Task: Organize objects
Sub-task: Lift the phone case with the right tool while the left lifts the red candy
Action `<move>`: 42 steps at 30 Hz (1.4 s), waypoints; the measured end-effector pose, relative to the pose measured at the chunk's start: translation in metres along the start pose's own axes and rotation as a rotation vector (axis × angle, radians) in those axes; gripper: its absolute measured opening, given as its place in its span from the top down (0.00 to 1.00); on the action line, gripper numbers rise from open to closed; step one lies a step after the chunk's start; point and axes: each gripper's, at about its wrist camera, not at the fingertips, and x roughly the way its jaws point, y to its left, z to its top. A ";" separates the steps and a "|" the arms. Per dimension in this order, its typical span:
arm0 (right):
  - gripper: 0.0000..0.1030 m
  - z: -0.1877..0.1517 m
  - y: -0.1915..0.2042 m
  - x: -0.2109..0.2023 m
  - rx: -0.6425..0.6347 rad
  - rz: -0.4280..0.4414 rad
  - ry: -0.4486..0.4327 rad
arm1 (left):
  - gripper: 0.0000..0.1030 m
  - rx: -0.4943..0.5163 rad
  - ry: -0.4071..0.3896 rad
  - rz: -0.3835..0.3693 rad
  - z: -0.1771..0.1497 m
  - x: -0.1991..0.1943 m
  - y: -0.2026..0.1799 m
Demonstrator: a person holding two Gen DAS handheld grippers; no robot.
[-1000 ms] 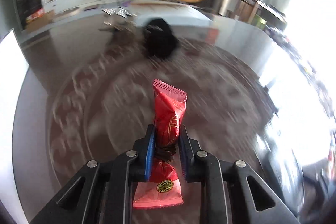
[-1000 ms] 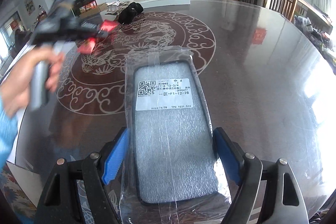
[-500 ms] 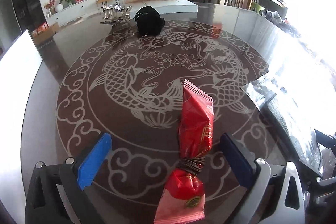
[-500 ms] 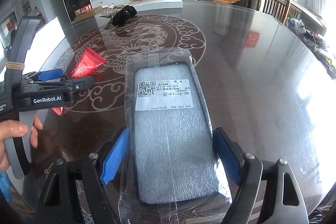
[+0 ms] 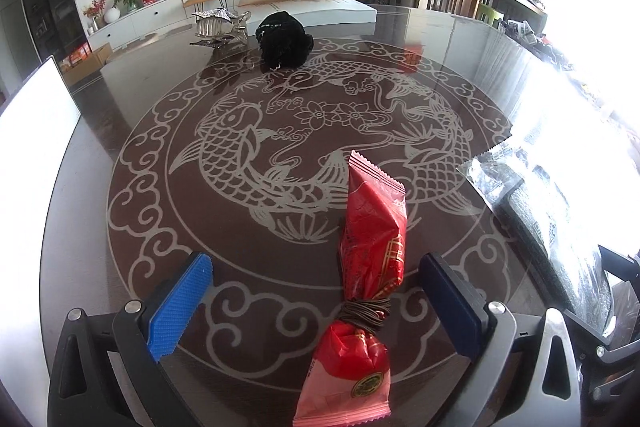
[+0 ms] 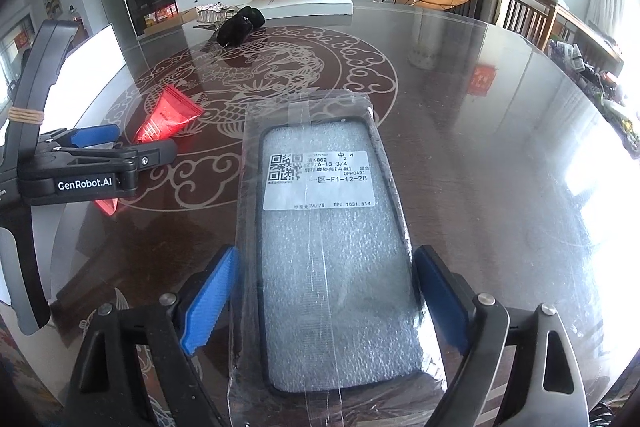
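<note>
— Left gripper point(image 5: 316, 291)?
— Jaws spread wide, gripping nothing. Red snack packet point(image 5: 370, 247) lying flat on the desk point(image 5: 132, 131) between them, nearer the right-hand pad, touching neither; cinched at the waist with a dark elastic band point(image 5: 365, 309).

— Right gripper point(image 6: 326, 301)?
— Jaws just opened further. Phone case in a clear bag point(image 6: 332, 239) lying flat on the desk between the pads; plastic close beside each pad, no squeeze on it visible. White label with a QR code facing up, out past the jaw tips.

— Ahead of the jaws?
— Black bundle point(image 5: 282, 39) and a silver dish point(image 5: 216, 23) well beyond the left jaws, at the far edge of the fish pattern. From the right wrist, left gripper off to the left, packet poking out past its tips.

— Packet and case?
— Near each other, apart, side by side.
</note>
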 end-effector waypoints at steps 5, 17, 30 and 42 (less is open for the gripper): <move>0.13 -0.001 -0.002 0.000 0.005 0.005 -0.002 | 0.00 0.000 0.000 0.000 -0.001 0.000 -0.001; 0.12 -0.001 0.000 0.000 -0.005 -0.006 0.002 | 0.00 -0.001 0.000 0.001 -0.001 -0.001 -0.001; 0.09 0.000 0.000 0.002 -0.001 0.001 0.005 | 0.00 -0.002 0.000 0.001 -0.001 -0.001 -0.001; 0.06 0.003 0.000 0.004 -0.003 0.003 0.019 | 0.00 -0.002 0.000 0.002 -0.001 -0.001 0.000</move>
